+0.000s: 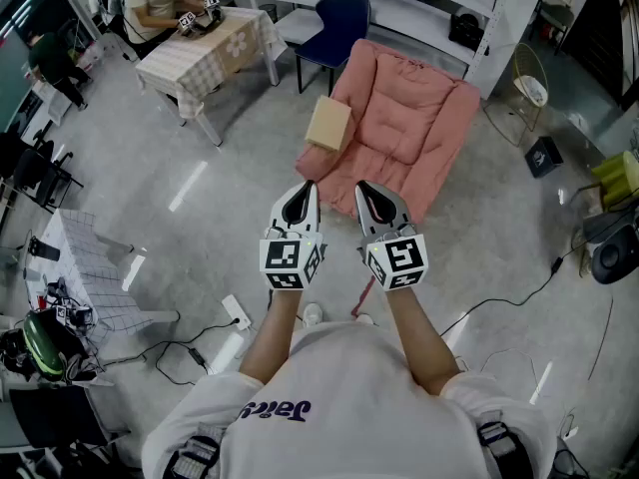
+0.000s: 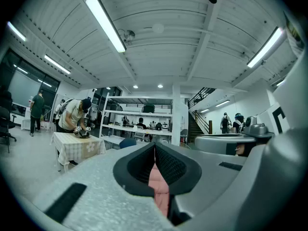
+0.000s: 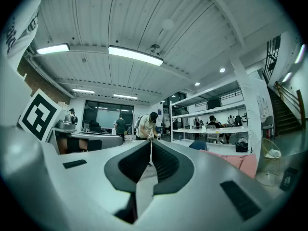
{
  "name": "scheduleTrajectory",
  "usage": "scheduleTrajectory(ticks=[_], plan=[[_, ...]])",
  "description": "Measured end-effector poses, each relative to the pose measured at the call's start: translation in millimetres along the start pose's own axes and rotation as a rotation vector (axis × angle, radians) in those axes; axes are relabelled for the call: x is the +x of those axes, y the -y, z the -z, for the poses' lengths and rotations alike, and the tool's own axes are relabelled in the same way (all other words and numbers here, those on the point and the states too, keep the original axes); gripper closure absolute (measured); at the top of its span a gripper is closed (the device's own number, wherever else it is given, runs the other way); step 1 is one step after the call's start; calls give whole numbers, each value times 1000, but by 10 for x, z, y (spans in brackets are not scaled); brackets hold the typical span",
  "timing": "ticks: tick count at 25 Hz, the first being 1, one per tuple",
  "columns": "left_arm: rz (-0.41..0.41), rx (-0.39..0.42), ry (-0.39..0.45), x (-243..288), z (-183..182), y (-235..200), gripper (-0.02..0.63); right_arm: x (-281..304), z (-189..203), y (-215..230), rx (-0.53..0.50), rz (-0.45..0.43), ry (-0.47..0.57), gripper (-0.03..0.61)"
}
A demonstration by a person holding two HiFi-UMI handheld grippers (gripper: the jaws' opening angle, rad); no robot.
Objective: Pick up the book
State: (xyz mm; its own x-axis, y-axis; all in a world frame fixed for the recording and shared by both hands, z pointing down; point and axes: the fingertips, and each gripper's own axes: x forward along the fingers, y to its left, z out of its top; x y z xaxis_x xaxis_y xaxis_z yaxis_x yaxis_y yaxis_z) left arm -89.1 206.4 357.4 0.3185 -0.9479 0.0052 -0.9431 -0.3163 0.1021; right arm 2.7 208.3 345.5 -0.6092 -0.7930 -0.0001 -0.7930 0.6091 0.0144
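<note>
A tan book (image 1: pixel 328 123) lies on the left armrest of a pink armchair (image 1: pixel 404 128). My left gripper (image 1: pixel 303 196) and right gripper (image 1: pixel 368 196) are held side by side, level, in front of the chair and short of the book. Both are shut with nothing between the jaws. In the left gripper view the gripper (image 2: pixel 155 150) has its pads closed together, with a strip of the pink armchair (image 2: pixel 160 189) showing below them. In the right gripper view the gripper (image 3: pixel 151 148) is likewise closed, and the armchair (image 3: pixel 240 162) sits at the right. The book is in neither gripper view.
A table with a checked cloth (image 1: pixel 205 48) stands at the back left with a person seated at it. A blue chair (image 1: pixel 334 18) is behind the armchair, and a gold wire side table (image 1: pixel 529 88) to its right. Cables and a power strip (image 1: pixel 236 312) lie on the floor.
</note>
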Motion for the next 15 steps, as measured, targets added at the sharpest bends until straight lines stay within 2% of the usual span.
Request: scheduleTrajectory(ticks=[4,8,15], plan=[[10,-7,-4,-103,26,-209,597,125,58,-127,14,31,-7,557],[-8,-26,-4,-216,43,-578,598,326,126,-274,43,102,-18,557],[-29,-52,19,-407,3,-1197,598,708,119,-759,55,68,11,557]])
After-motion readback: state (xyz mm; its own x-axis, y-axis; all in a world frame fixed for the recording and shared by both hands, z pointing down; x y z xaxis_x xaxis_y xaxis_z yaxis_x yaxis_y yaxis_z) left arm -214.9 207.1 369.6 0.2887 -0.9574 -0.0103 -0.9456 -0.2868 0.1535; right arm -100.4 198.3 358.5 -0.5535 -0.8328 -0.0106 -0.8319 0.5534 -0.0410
